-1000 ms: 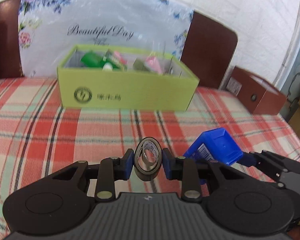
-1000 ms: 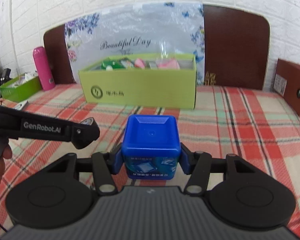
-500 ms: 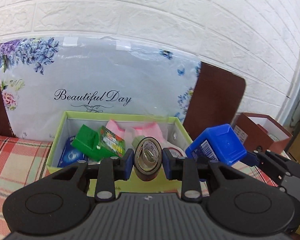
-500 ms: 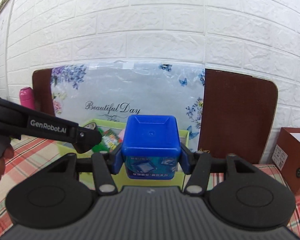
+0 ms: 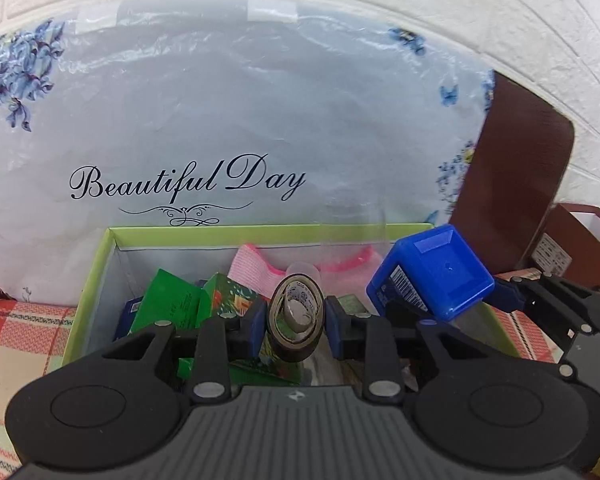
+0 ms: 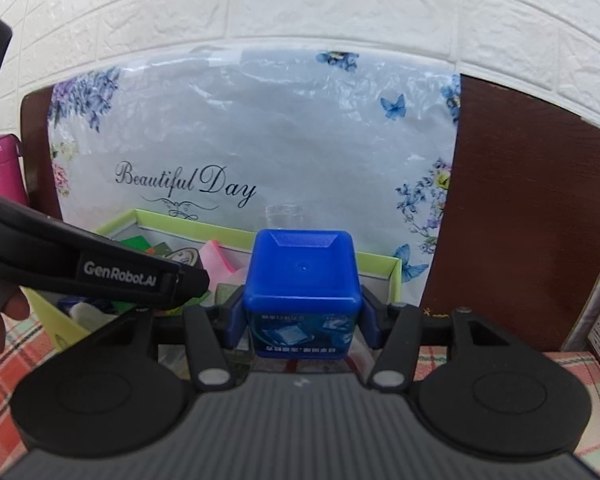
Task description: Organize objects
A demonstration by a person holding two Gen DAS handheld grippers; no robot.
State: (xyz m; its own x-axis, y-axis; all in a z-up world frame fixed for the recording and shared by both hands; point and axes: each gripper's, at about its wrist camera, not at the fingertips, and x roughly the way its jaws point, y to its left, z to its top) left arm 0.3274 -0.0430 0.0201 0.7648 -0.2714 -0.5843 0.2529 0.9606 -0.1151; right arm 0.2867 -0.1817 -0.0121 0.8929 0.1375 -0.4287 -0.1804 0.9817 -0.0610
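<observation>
L gripper clamps dark tape roll, R gripper clamps blue plastic cube box; both above open green cardboard box, frame centre; drop lies straight down.

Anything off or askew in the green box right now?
Nothing damaged or spilled. The green box is cluttered: packets lie jumbled and tilted. Left gripper holds the tape roll and right gripper the blue box over it.
</observation>
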